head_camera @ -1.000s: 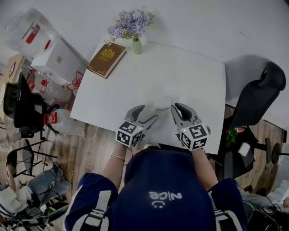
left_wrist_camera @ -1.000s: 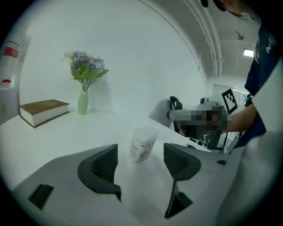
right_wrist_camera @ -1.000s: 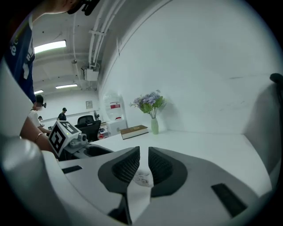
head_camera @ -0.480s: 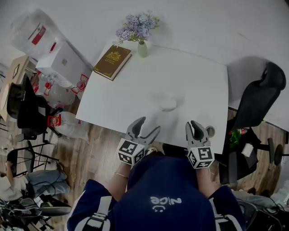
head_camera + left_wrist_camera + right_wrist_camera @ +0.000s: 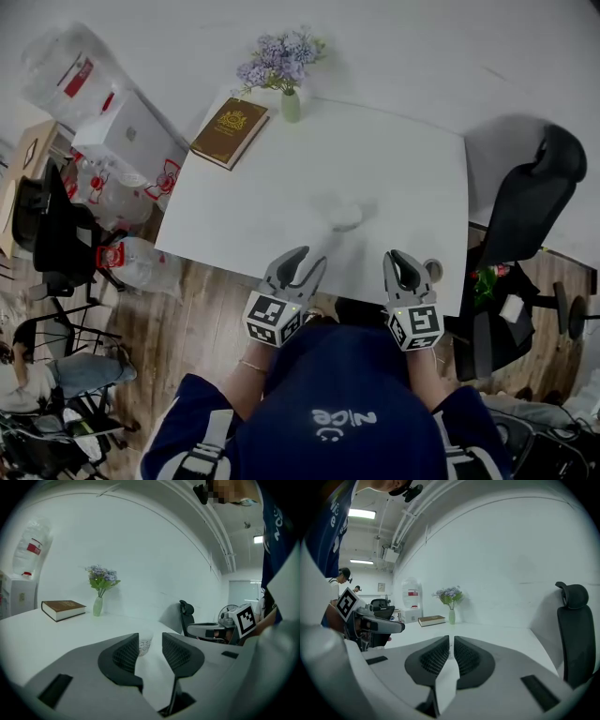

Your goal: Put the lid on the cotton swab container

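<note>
Left gripper (image 5: 311, 259) was closing on nothing; right gripper (image 5: 403, 259) sat together, empty. Both stood well apart from small translucent round cotton swab container (image 5: 345, 217), job probably finished.

The left gripper (image 5: 309, 258) and right gripper (image 5: 404, 255) are grey with black ribbed pads, and each carries black-and-white square markers. The left jaws are closing with nothing between them. Beneath both is a white table (image 5: 403, 169). Ahead of the grippers is a translucent cotton swab container (image 5: 345, 216) with dark print. Farther ahead to the left are a brown book (image 5: 230, 131) with a gold emblem and purple flowers (image 5: 279, 56) in a pale green vase (image 5: 291, 105). A black chair (image 5: 530, 211) is to the right of the right gripper.
</note>
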The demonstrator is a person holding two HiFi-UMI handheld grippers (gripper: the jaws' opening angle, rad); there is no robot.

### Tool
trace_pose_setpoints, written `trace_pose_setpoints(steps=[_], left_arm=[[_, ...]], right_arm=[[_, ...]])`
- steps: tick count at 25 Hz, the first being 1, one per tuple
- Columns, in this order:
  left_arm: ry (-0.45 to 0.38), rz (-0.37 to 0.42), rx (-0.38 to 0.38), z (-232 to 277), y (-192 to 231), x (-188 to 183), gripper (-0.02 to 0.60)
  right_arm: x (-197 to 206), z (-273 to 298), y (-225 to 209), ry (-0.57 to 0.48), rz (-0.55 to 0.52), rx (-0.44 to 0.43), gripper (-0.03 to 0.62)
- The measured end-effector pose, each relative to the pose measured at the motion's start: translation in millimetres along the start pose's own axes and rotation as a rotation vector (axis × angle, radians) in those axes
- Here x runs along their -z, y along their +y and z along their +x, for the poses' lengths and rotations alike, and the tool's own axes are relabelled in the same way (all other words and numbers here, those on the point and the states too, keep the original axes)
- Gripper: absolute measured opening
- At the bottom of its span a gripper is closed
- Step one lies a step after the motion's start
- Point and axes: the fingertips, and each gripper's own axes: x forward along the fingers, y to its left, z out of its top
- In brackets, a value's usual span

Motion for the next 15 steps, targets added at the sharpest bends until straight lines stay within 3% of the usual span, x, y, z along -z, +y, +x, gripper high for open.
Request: trace_pose_setpoints(steps=[2,3,9,15], left_arm=[[-0.002,0.028,0.003,0,-3,-4,0.060],[-0.003,0.044,0.005,0,-6,-5,0.035],[0.009,0.078,0.041,6,-21,-6,0.020],[0.010,0.051,0.054,11,-22,-6,0.019]], right_arm=[[-1,0,0,0.000,-0.008,0.001,0.057],[0,-1,1,0.000,-0.007,0.002,0.057],[5,-3,-2,0.028,-0.016,0.004,0.054],[3,0,-10,0.023,-0.018,0.024,0.054]])
